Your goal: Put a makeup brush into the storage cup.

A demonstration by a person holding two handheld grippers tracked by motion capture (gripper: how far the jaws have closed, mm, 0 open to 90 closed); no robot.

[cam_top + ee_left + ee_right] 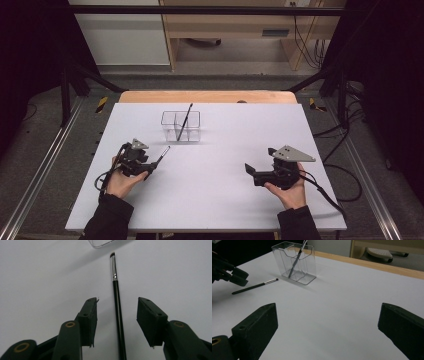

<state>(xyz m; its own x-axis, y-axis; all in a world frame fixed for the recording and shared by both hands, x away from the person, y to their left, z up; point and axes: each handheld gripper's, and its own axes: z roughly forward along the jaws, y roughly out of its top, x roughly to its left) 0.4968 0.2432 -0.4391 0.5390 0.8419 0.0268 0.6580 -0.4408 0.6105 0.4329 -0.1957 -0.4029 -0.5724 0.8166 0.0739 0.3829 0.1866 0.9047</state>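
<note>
Lying low on the worktop (pixel 210 190), left claw (pixel 117 315) points to 1 o'clock, half-wide, pads clear of the slim black, silver-ferruled brush (pixel 117 305); right claw (pixel 327 332) wide, empty.

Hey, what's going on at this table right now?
A person sits at a white table with a two-jaw gripper in each hand. The left gripper has its jaws apart on either side of a thin black makeup brush that lies flat on the table, not clamped. A second brush stands tilted in a clear plastic organizer farther back. The right gripper rests open near the table's right side, holding nothing.
</note>
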